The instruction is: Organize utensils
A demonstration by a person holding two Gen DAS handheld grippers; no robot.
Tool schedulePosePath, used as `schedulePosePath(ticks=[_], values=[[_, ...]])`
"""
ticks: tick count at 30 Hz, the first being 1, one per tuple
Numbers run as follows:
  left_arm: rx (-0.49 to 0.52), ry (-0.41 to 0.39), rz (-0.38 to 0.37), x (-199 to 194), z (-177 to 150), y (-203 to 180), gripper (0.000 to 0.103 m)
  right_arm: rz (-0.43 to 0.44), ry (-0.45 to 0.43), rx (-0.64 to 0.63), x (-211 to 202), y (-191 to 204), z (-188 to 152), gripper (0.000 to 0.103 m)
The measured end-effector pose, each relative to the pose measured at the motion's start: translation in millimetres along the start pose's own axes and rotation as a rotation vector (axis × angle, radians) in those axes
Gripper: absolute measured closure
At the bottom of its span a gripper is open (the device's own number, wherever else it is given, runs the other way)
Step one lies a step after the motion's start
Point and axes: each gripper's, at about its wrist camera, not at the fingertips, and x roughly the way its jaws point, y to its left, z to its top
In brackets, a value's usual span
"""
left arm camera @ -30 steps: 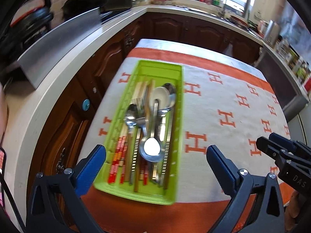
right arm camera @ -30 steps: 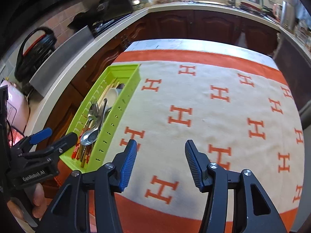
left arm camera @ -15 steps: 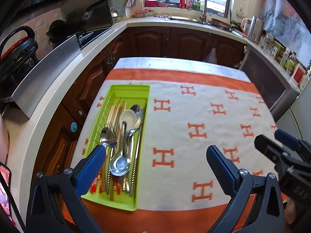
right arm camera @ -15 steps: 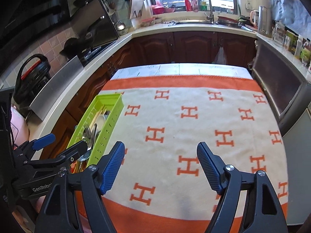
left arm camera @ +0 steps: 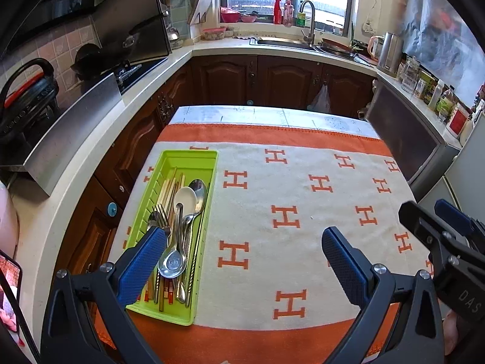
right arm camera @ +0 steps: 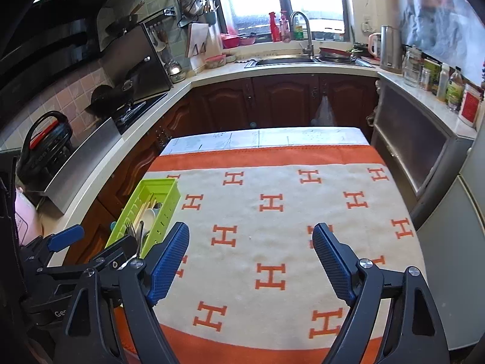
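Note:
A lime-green utensil tray (left arm camera: 188, 156) (right arm camera: 163, 188) lies along the left side of the table. It holds steel spoons (left arm camera: 172, 262), a white spoon (left arm camera: 185, 195), a fork (left arm camera: 162, 212) and chopsticks (left arm camera: 169, 182). My left gripper (left arm camera: 242, 254) hangs open above the table's near edge; its left finger overlaps the tray's near end in the picture, and nothing is between the fingers. My right gripper (right arm camera: 250, 248) is raised over the cloth to the right of the tray. Its jaws are opening and empty.
An orange-bordered cloth with H marks (left arm camera: 285, 215) covers the table. Dark wooden cabinets and a pale counter (left arm camera: 75, 163) run close along the left and far sides. A sink (right arm camera: 285, 59), a stove (right arm camera: 130, 106) and jars (right arm camera: 439, 75) stand on the counters. A grey appliance (right arm camera: 454, 242) is at the right.
Both grippers have risen and drawn back, so more of the table and kitchen shows. The tray now sits farther left and smaller. The right gripper's fingers have spread wider.

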Motion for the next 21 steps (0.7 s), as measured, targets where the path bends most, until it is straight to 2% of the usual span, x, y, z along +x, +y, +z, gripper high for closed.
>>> schedulePosePath(ticks=[5,10,21], values=[[-0.006,-0.006,0.019,-4.6,-0.1,-1.8,0.001,0.003,0.015,0.013,-8.8,1.6,-7.1,0.017],[-0.028,0.000,0.019,-4.6,-0.8,0.5,0.001,-0.011,-0.015,-0.024,-17.8,10.8,-11.3,0.017],[-0.026,-0.004,0.029,-7.5,-2.0,-0.1,0.001,-0.005,-0.011,-0.006,-18.1,10.9,-10.9,0.017]])
